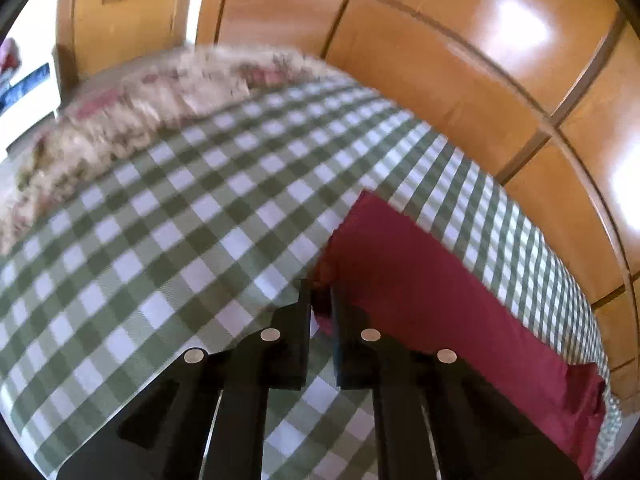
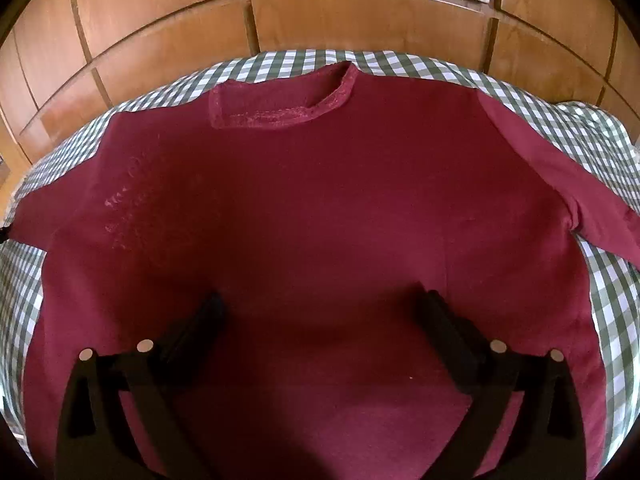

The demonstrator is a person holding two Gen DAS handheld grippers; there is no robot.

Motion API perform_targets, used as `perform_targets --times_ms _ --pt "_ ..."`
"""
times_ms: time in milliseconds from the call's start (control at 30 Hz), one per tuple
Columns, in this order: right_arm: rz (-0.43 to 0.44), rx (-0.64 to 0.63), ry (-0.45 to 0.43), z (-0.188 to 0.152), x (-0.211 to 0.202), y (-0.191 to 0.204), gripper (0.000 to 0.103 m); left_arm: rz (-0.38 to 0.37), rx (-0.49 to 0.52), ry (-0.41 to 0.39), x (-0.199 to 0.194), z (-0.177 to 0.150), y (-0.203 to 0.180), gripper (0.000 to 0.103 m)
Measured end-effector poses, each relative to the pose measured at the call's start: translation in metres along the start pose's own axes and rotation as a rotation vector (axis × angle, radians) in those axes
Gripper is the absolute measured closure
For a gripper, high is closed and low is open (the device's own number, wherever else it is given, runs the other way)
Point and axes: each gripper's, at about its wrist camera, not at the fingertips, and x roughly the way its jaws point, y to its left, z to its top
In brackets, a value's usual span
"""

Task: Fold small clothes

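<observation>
A maroon long-sleeved shirt [image 2: 320,208] lies flat on a green-and-white checked cloth [image 2: 600,320], its collar [image 2: 280,112] toward the far edge and one sleeve [image 2: 580,184] stretched out to the right. My right gripper [image 2: 322,302] hovers over the shirt's body, open wide with nothing between its fingers [image 2: 434,316]. In the left wrist view, the shirt [image 1: 420,280] runs off to the right. There my left gripper [image 1: 320,292] is shut on the shirt's near edge, with a bit of maroon fabric pinched between the fingers [image 1: 298,320].
The checked cloth [image 1: 180,220] covers a bed. A crumpled floral blanket [image 1: 140,112] lies at its far left end. Glossy wooden wardrobe doors [image 1: 440,60] stand close behind the bed's far edge, and they fill the top of the right wrist view [image 2: 320,12].
</observation>
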Motion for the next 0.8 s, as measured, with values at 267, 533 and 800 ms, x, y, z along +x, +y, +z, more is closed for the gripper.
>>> perform_targets --times_ms 267,533,800 --pt "0.006 0.002 -0.011 -0.002 0.000 -0.001 0.003 0.101 -0.044 -0.015 -0.029 -0.041 0.029 0.097" --pt "0.011 0.004 -0.023 -0.002 -0.002 -0.003 0.003 0.109 0.058 -0.093 -0.080 -0.064 -0.028 0.044" --pt "0.005 0.006 -0.030 -0.003 -0.003 -0.003 0.003 -0.071 0.319 -0.189 -0.154 -0.141 -0.139 0.036"
